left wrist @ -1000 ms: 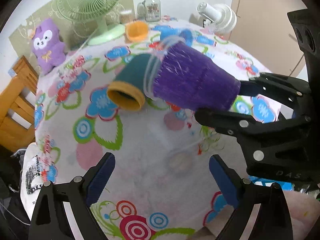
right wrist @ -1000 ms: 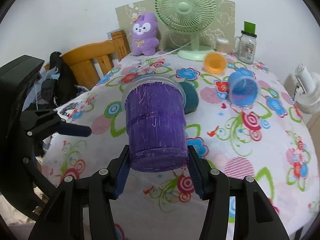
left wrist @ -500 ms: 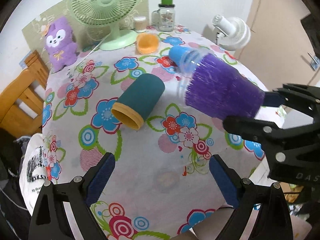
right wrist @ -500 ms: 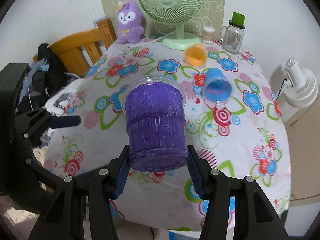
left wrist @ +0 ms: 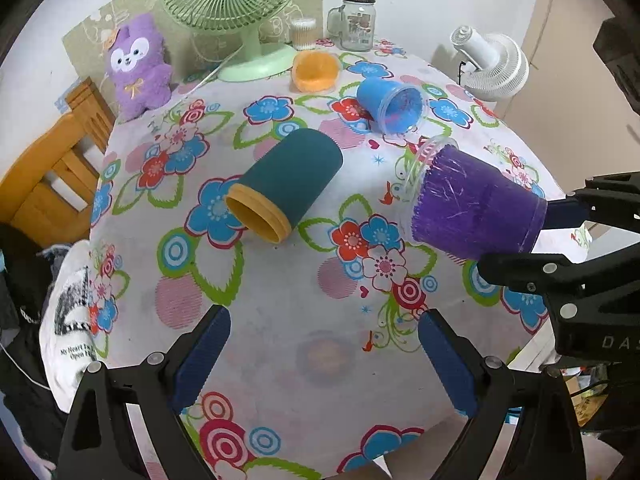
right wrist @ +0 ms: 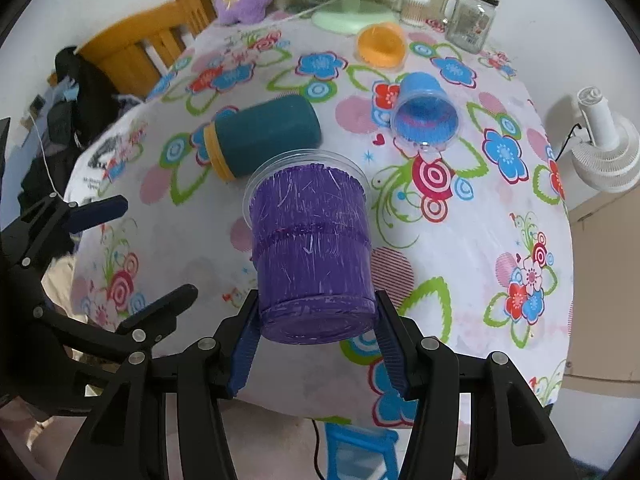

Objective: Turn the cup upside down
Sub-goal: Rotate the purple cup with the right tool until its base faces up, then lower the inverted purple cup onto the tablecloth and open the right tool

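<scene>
My right gripper (right wrist: 316,344) is shut on the base of a purple plastic cup (right wrist: 310,248), held above the flowered table with its clear rim pointing away and down. The same cup (left wrist: 476,208) shows in the left wrist view, tilted with its mouth toward the table, with the right gripper (left wrist: 560,240) behind it. My left gripper (left wrist: 324,356) is open and empty over the table's near edge; it shows at the left of the right wrist view (right wrist: 132,256).
A teal cup with a yellow rim (left wrist: 284,196), a blue cup (left wrist: 392,104) and an orange cup (left wrist: 314,70) lie on their sides on the tablecloth (left wrist: 280,300). At the back stand a green fan (left wrist: 236,8), a purple plush (left wrist: 138,66) and a glass jar (left wrist: 356,20). A wooden chair (left wrist: 48,168) is left.
The right gripper has lifted the purple cup and tipped it so its mouth points more downward. The left gripper has pulled back and up; more of the table shows.
</scene>
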`<move>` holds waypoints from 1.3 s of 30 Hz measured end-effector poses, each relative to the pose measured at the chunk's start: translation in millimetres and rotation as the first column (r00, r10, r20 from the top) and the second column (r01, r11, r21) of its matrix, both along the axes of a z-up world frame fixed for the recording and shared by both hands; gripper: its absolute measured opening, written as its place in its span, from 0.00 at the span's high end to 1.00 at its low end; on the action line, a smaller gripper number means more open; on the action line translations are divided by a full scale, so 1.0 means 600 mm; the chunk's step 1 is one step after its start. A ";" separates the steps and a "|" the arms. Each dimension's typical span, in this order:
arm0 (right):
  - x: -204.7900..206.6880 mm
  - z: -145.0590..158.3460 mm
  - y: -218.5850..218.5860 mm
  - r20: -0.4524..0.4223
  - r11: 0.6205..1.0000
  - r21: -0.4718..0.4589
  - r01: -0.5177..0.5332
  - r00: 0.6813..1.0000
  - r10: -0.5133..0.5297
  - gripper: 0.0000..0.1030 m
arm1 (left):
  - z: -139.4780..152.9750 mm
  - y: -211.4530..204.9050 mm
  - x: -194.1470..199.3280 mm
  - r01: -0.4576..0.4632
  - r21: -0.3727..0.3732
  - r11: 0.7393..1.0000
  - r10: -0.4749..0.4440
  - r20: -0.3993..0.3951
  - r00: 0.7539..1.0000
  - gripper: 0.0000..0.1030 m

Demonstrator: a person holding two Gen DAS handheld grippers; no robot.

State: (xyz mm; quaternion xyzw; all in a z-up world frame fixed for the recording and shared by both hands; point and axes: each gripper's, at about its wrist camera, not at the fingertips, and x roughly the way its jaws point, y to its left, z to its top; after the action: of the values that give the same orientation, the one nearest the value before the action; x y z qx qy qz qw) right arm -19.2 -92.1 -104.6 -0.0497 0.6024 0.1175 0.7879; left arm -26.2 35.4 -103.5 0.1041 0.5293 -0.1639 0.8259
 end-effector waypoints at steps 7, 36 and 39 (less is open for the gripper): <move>0.013 -0.007 0.005 -0.095 0.997 -0.044 -0.066 0.994 0.061 0.45 | -0.009 0.001 0.013 -0.036 -0.019 0.999 0.035 -0.024 0.999 0.06; 0.104 -0.016 0.016 -0.138 0.992 -0.018 -0.123 0.983 0.119 0.19 | -0.021 0.024 0.089 -0.092 -0.026 0.995 0.090 -0.075 0.993 0.06; 0.100 0.004 0.008 -0.066 0.999 0.009 -0.044 0.997 0.045 0.19 | -0.003 0.031 0.092 -0.078 -0.042 0.996 0.076 -0.054 0.996 0.06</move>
State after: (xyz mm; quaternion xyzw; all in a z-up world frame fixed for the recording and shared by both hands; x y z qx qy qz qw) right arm 40.8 -87.1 -102.2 -0.0560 0.6265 0.1390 0.7649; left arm 28.7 54.1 -105.3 0.0610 0.5509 -0.1462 0.8194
